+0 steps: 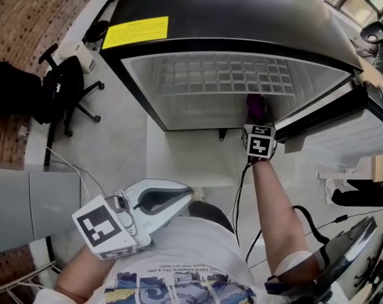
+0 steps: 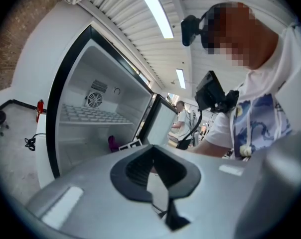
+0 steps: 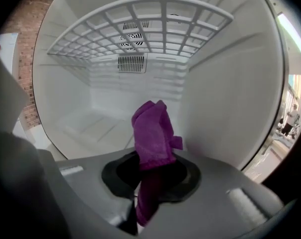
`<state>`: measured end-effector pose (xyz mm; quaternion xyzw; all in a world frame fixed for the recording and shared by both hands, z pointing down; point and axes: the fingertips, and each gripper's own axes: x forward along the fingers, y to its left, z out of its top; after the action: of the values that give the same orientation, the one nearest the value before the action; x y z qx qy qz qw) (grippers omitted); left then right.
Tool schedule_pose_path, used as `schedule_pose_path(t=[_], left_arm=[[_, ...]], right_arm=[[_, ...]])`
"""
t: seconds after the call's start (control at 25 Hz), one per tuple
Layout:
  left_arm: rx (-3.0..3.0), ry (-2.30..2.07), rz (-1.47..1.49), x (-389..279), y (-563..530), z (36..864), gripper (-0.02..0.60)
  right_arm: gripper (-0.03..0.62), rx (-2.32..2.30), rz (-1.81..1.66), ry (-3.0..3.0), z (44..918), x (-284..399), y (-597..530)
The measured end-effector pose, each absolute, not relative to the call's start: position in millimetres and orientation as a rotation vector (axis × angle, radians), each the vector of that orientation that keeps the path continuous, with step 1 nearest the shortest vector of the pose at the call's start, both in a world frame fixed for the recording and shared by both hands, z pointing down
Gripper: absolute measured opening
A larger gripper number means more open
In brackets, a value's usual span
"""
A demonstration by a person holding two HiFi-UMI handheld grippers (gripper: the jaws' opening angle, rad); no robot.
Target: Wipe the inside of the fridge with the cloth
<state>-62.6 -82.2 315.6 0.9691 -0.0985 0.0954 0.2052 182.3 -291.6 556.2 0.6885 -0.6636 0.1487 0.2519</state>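
Two grippers: right gripper (image 3: 149, 185) clenched on purple cloth (image 3: 151, 133) inside open fridge (image 3: 225, 98); left gripper (image 2: 158, 183) closed, empty. Wiping judged largely outstanding.

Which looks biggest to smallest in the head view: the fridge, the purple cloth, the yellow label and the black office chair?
1. fridge
2. office chair
3. yellow label
4. cloth, which is only partly in view

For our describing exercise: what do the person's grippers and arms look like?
The left gripper and right gripper have pale grey rounded shells with dark jaw linings. Each carries a white cube with black square markers. A black cable leaves the right one. The person wears a white short-sleeved T-shirt with blue print.
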Motion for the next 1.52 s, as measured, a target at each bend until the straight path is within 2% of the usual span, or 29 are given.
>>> schedule_pose_path(t=[0.52,1.52], left_arm=[[2.681,-0.351,0.234,-74,-89,316,0.008],[2.642,-0.598,0.195,-143,-72,313,0.008]], right_arm=[[0.052,1.800,0.476,-1.920,565,130,-288],[0.052,1.584,0.643,-2.248,568,-34,-294]])
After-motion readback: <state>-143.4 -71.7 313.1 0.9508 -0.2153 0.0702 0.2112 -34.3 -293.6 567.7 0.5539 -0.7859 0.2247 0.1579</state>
